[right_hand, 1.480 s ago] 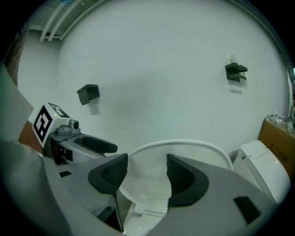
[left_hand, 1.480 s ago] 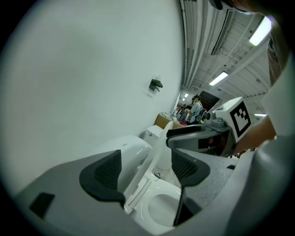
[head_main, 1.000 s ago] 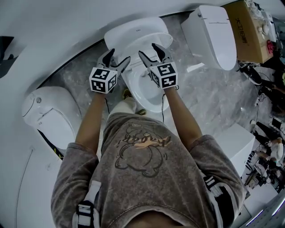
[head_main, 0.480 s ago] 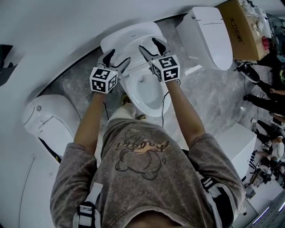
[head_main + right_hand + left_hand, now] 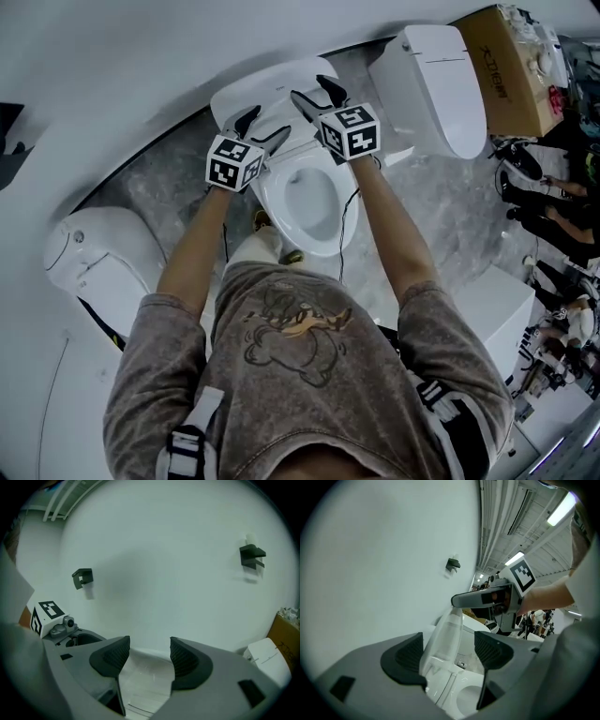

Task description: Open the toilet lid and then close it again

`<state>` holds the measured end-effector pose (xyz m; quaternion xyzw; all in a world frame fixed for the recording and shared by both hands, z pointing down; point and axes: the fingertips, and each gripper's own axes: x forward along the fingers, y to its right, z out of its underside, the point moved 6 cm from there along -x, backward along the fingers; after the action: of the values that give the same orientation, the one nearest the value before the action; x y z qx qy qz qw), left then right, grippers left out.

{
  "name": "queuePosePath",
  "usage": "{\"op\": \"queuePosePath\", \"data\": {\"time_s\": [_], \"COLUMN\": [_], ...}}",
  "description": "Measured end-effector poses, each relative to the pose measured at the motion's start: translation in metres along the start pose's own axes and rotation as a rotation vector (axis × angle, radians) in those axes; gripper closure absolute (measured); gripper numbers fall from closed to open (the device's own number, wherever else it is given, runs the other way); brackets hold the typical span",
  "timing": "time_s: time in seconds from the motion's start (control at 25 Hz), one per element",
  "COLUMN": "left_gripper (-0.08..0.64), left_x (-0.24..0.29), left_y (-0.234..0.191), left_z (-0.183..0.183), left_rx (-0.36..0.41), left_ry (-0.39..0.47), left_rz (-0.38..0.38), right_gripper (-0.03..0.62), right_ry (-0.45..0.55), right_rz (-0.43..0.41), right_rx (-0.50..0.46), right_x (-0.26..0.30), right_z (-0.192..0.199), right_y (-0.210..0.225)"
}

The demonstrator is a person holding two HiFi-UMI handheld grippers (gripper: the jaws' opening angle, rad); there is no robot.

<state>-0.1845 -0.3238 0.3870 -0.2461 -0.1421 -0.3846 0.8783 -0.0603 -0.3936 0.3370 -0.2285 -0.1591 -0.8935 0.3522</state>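
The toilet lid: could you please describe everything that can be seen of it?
The toilet lid is a thin, glossy white panel, plastic by its look, raised almost upright behind the open bowl. Seen edge-on, it stands between the left gripper's open jaws; contact there is unclear. The right gripper, jaws also apart, has one fingertip at the lid's top edge.

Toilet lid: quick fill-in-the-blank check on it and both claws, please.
1. The lid is ___, so the bowl shows.
2. The left claw and right claw each have jaws ___.
3. The cardboard box sits at the head view's top ___.
Missing words: open; apart; right.
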Motion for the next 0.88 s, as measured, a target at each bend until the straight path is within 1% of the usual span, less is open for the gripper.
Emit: {"op": "queuePosePath", "data": {"time_s": [0.2,0.32,0.44,0.68,0.88], "left_gripper": [0.213,0.213,0.215,0.213,0.213], "left_x": [-0.004,-0.008,-0.013,-0.027,-0.044], "left_y": [0.006,0.013,0.024,0.059,0.103], "left_z": [-0.001,0.002,0.006,0.016,0.039], "left_rx": [-0.027,-0.026,-0.023,-0.017,-0.035], "left_ry": [0.026,0.034,0.042,0.059,0.071], "left_rz": [0.029,0.050,0.050,0.064,0.090], "right_gripper": [0.311,0.311,0.311,0.311,0.311], "right_ry": [0.015,0.032,0.051,0.089,0.111], "right_rz": [0.006,0.012,0.012,0.002,0.003], "right_rx": [0.036,0.065,0.070,0.053,0.037], "right_x": [-0.007,-0.015,-0.028,-0.067,-0.115], "right_z": [0.002,0.008,0.015,0.031,0.061], "right_y": [-0.001,-0.005,-0.010,-0.024,-0.046]}}
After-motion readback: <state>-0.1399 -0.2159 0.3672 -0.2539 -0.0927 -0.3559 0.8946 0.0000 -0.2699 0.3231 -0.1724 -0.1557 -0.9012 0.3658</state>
